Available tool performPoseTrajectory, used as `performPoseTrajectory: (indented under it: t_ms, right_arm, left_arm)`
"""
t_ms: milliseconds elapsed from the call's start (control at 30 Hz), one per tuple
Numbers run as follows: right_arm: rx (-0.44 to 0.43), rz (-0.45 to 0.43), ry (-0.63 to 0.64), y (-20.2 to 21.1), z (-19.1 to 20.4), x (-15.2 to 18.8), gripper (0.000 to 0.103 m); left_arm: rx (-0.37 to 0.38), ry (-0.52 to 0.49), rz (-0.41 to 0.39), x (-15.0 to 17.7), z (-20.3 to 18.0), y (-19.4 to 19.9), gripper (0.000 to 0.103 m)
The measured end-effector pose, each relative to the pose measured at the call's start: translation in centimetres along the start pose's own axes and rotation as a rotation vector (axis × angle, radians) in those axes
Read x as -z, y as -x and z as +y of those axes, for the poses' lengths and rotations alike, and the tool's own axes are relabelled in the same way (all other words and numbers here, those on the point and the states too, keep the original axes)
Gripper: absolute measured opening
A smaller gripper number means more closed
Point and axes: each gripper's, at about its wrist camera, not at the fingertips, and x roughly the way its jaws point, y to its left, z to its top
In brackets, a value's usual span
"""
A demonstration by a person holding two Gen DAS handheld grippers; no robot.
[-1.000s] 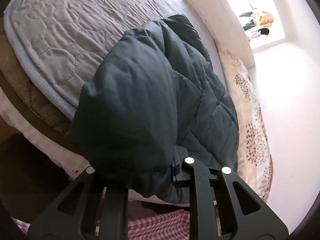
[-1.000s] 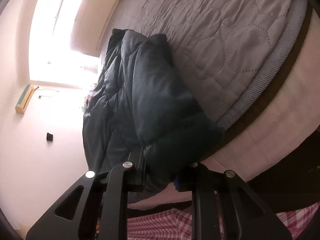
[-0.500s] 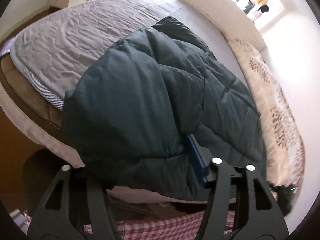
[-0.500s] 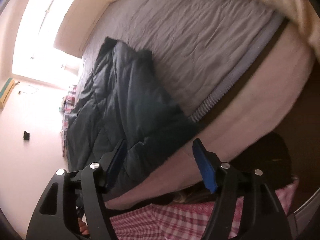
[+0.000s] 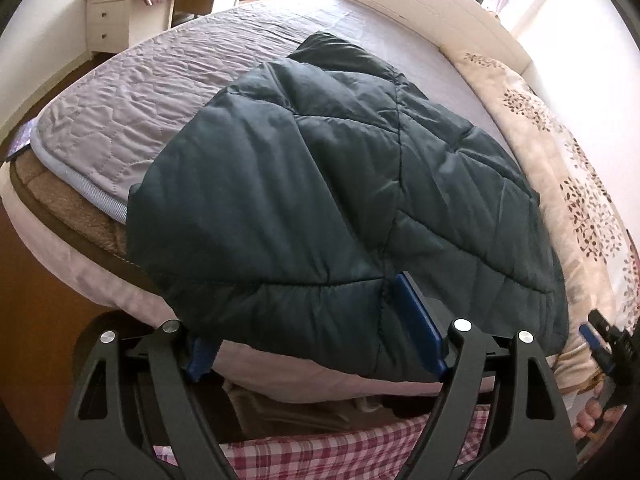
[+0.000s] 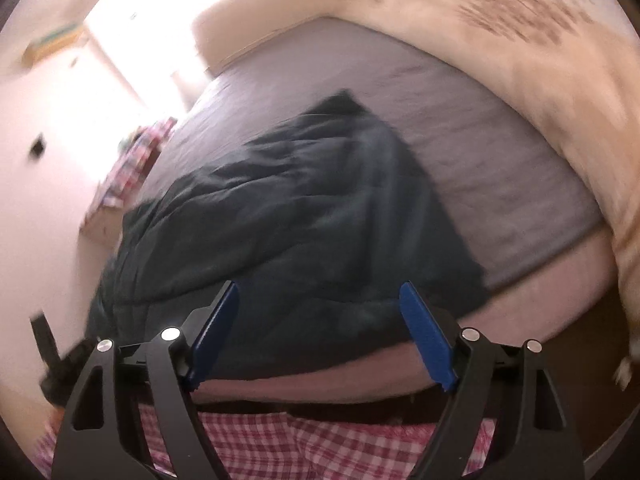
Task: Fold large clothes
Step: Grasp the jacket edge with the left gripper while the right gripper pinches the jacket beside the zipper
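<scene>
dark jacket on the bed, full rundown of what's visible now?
The jacket is dark teal-grey, puffy, quilted in large stitched panels, with a smooth, slightly shiny shell. It lies folded in a thick bundle on the grey quilted bedspread, its near edge hanging over the mattress side. The left gripper is open, fingers straddling that hem; contact unclear. The right gripper is open and appears clear of it. That view is blurred.

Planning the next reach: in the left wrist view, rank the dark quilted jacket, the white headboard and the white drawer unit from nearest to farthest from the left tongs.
1. Dark quilted jacket: draped over the bed edge, right at the left tongs.
2. White drawer unit: upper left, beyond the bed's far side.
3. White headboard: top right, at the bed's far end. Items 2 and 3 are too close to call.
</scene>
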Motion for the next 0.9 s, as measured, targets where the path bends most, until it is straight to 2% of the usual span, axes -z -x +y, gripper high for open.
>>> performPoseTrajectory:
  t_ms: [33,100,133,200,267,400,533,700,800,900]
  right_arm:
    - [-0.006,0.006,0.023,-0.4,0.7,-0.1,0.066]
    - [-0.056,0.031,0.066,-1.9,2.7,-1.1,0.043]
    - [-0.069,0.042,0.078,-2.5,3.4,-1.4,0.037]
    - [-0.068,0.082,0.119,-4.5,5.4,-2.8,0.014]
    - [-0.064,0.079,0.163,-5.7,7.2,-4.1,0.008]
    - [-0.038,0.077,0.267,-8.8,11.1,-6.6,0.006]
    - [-0.026,0.145,0.290,-13.9,13.6,-8.8,0.006]
    - [0.078,0.205,0.368,-20.4,16.1,-10.0,0.006]
    - [0.088,0.314,0.318,-24.3,14.7,-9.5,0.006]
    - [0.040,0.344,0.227,-25.9,13.2,-9.3,0.005]
  left_arm:
    - [-0.005,-0.001,-0.004,0.1,0.0,-0.1,0.079]
    - [-0.013,-0.006,-0.018,0.3,-0.1,-0.2,0.079]
    - [-0.018,-0.010,-0.027,0.4,-0.2,-0.2,0.079]
    - [-0.026,-0.023,-0.050,0.8,-0.4,-0.1,0.079]
    - [-0.034,-0.042,-0.077,1.1,-0.6,0.1,0.080]
    - [-0.031,-0.062,-0.102,1.2,-0.7,0.2,0.079]
    - [-0.012,-0.063,-0.112,1.2,-0.4,0.2,0.079]
    - [0.008,-0.073,-0.111,1.2,-0.2,0.0,0.079]
    - [0.024,-0.088,-0.121,1.1,-0.4,0.1,0.079]
    - [0.030,-0.113,-0.131,1.0,-0.6,0.0,0.079]
